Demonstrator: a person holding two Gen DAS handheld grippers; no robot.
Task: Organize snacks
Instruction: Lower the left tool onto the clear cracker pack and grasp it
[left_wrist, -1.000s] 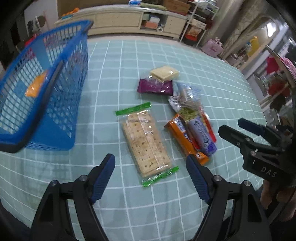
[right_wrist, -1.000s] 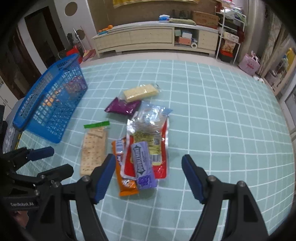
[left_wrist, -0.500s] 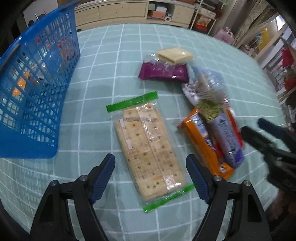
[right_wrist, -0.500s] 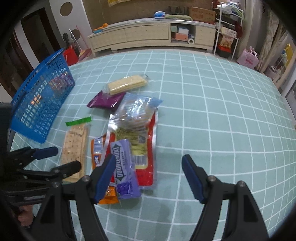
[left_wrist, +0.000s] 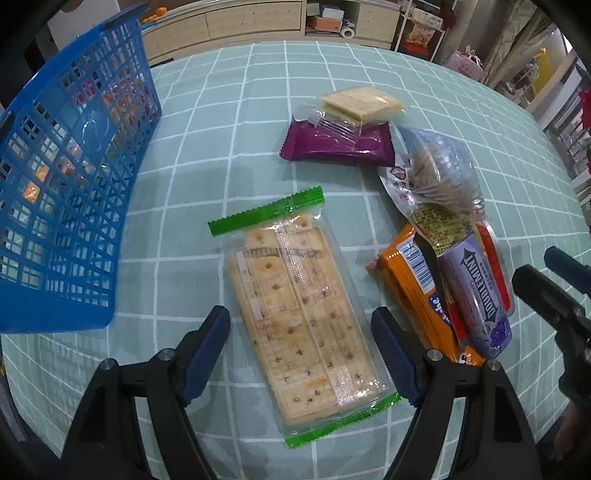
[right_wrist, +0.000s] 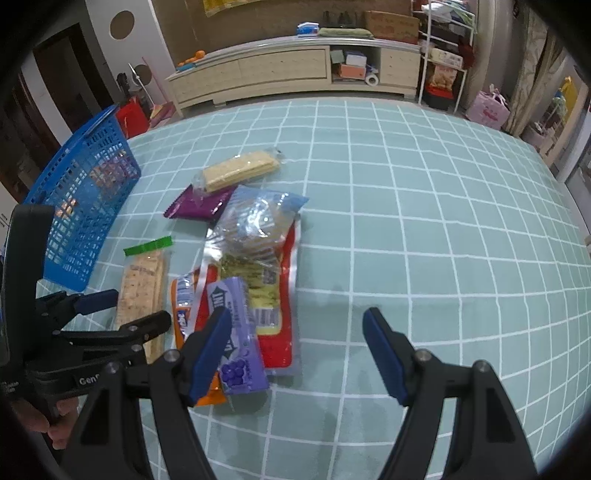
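Observation:
A clear cracker pack (left_wrist: 299, 314) with green sealed ends lies flat on the teal checked cloth. My left gripper (left_wrist: 301, 332) is open and points steeply down, its blue pads either side of the pack's near half with a gap on each side. The right wrist view shows the left gripper (right_wrist: 136, 308) over the cracker pack (right_wrist: 142, 280). My right gripper (right_wrist: 295, 325) is open above the cloth, its left pad over a purple gum pack (right_wrist: 236, 332). The blue mesh basket (left_wrist: 74, 184) stands at the left, with small orange packets inside.
A pile sits right of the crackers: orange pack (left_wrist: 406, 280), red packet (right_wrist: 284, 317), clear bag (left_wrist: 439, 177), purple packet (left_wrist: 336, 144) and pale wafer pack (left_wrist: 362, 105). The right gripper (left_wrist: 539, 266) is at the pile's right edge. A low cabinet (right_wrist: 288, 74) stands beyond the table.
My left gripper has dropped and moved in over the cracker pack, which now lies between its pads. The basket has slid toward the left edge of view. The right gripper sank slightly.

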